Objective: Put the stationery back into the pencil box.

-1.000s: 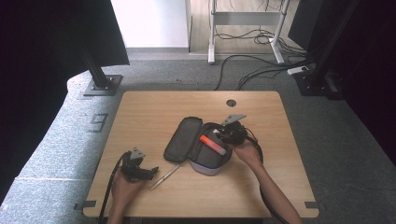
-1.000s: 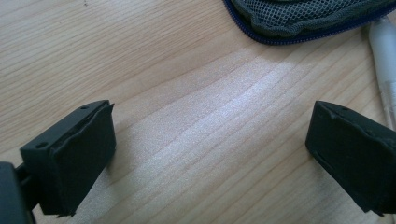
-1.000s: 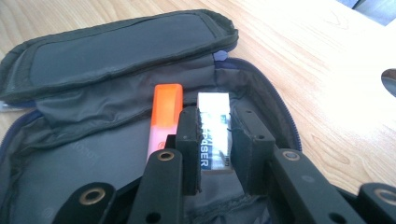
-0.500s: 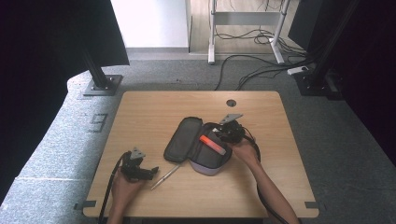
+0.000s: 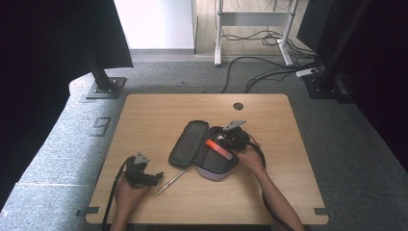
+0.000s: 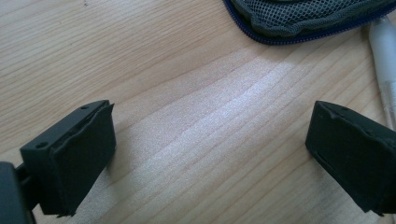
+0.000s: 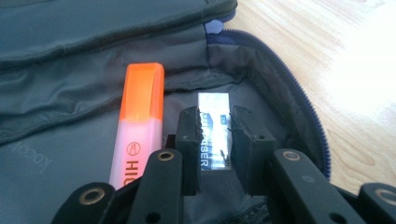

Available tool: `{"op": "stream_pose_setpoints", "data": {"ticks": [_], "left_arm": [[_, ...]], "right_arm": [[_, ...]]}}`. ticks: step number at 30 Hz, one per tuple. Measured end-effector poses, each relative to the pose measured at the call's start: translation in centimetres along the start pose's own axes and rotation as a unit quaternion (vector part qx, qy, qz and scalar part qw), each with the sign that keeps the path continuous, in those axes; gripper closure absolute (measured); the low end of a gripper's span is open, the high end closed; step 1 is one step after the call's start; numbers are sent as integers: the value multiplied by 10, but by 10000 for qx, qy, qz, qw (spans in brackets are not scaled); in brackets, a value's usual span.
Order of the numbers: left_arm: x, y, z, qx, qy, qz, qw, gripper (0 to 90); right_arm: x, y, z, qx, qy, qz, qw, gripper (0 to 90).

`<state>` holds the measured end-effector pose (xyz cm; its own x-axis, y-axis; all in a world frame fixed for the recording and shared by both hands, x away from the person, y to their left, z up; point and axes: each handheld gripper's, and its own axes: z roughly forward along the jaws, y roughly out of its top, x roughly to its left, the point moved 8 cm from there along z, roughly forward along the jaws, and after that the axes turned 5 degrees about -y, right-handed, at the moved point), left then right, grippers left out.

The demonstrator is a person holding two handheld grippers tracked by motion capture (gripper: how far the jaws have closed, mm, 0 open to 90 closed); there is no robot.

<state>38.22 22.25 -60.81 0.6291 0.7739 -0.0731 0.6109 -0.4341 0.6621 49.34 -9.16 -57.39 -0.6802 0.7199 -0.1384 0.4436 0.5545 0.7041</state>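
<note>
An open dark pencil case lies in the middle of the wooden table. My right gripper is shut on a silver-and-blue wrapped eraser, low inside the case. An orange highlighter lies in the case just left of the eraser. From above, the right gripper sits over the case's right half beside the highlighter. My left gripper rests open on bare wood near the front left, with nothing between its jaws. A light-coloured pen lies by its right jaw.
The pen lies on the table between the left gripper and the case. The case's mesh edge is just beyond the left gripper. A cable hole marks the table's far side. Cables trail from both grippers.
My right gripper has sunk a little into the case with the eraser still in its jaws. The left gripper has stayed where it was.
</note>
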Motion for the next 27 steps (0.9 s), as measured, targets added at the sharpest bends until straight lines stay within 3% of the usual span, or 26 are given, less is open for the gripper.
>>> {"op": "stream_pose_setpoints", "data": {"ticks": [16,27], "left_arm": [[0,0,0,2,-2,2,10000,15],[0,0,0,1,-2,0,10000,15]], "right_arm": [[2,-6,10,92,33,3,10000,687],[2,1,1,-3,-9,9,10000,666]]}}
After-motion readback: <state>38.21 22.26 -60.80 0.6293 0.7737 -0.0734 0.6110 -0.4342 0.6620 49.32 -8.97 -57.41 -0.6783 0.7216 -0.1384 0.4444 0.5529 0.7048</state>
